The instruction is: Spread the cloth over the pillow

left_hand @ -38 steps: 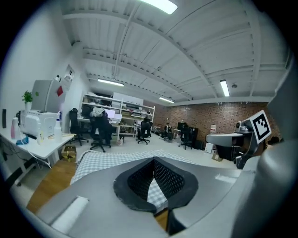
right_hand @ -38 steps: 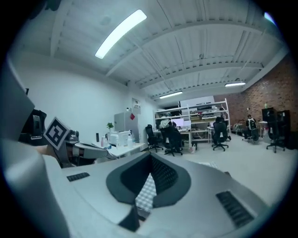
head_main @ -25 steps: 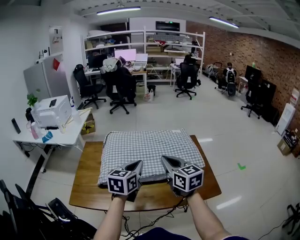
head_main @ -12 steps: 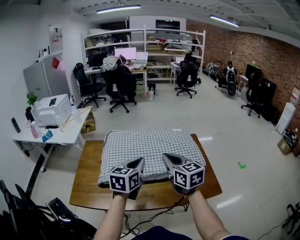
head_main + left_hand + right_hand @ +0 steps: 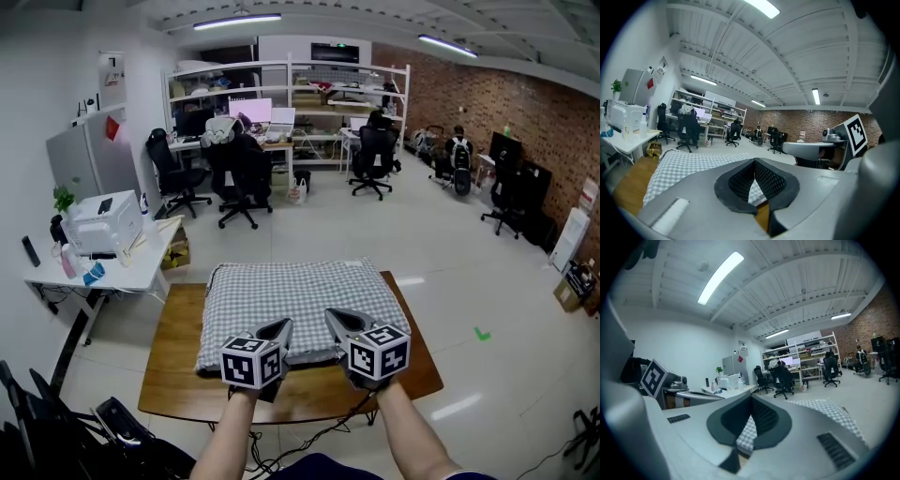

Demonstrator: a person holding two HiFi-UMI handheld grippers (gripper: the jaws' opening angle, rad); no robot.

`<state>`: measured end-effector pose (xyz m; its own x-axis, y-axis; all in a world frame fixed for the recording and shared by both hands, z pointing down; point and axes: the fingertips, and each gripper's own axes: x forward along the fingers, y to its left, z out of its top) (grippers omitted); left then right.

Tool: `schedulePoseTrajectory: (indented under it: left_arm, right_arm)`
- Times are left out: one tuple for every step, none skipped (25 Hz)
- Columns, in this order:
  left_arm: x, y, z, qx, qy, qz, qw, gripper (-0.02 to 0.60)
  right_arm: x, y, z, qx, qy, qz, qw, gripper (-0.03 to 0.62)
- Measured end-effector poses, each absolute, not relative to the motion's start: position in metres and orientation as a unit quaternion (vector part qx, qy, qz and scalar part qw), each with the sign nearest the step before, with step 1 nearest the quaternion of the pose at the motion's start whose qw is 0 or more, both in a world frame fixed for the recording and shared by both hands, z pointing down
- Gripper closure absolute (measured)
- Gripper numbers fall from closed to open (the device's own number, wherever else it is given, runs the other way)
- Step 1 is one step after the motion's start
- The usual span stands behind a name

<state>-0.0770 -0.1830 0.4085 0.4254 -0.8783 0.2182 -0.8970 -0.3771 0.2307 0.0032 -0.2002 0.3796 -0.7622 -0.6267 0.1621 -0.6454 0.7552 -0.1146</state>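
Note:
A grey-and-white checked cloth (image 5: 300, 298) lies spread flat over the pillow, which it hides, on a brown wooden table (image 5: 176, 375). Both grippers hover side by side over the cloth's near edge, pointing away from me. My left gripper (image 5: 281, 327) is shut, and in the left gripper view its jaws (image 5: 754, 162) meet with the cloth (image 5: 689, 164) showing beyond them. My right gripper (image 5: 332, 315) is shut too. In the right gripper view a strip of cloth (image 5: 746, 436) shows through the gap below its tips (image 5: 751, 399). I see no cloth clamped by either.
A white side table (image 5: 131, 272) with a printer (image 5: 103, 221) and bottles stands left of the wooden table. Dark chair parts (image 5: 56, 422) and cables lie at the lower left. Office chairs, desks and shelves fill the far room. Bare wood runs along the table's near and left sides.

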Motion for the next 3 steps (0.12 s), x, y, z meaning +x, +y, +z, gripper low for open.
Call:
schedulePoseTrajectory:
  left_arm:
    - [-0.0767, -0.1826, 0.4092, 0.829, -0.535, 0.029, 0.159, 0.578]
    - [-0.0762, -0.1822, 0.4098, 0.829, -0.534, 0.028, 0.161, 0.578]
    - [-0.0756, -0.1818, 0.4105, 0.830, -0.534, 0.027, 0.162, 0.578]
  right_arm:
    - [0.0029, -0.1998, 0.3795, 0.340, -0.935, 0.082, 0.056, 0.583]
    - [0.0026, -0.1993, 0.3794, 0.339, -0.936, 0.083, 0.056, 0.583]
    - [0.0023, -0.1989, 0.3793, 0.338, -0.936, 0.083, 0.055, 0.583]
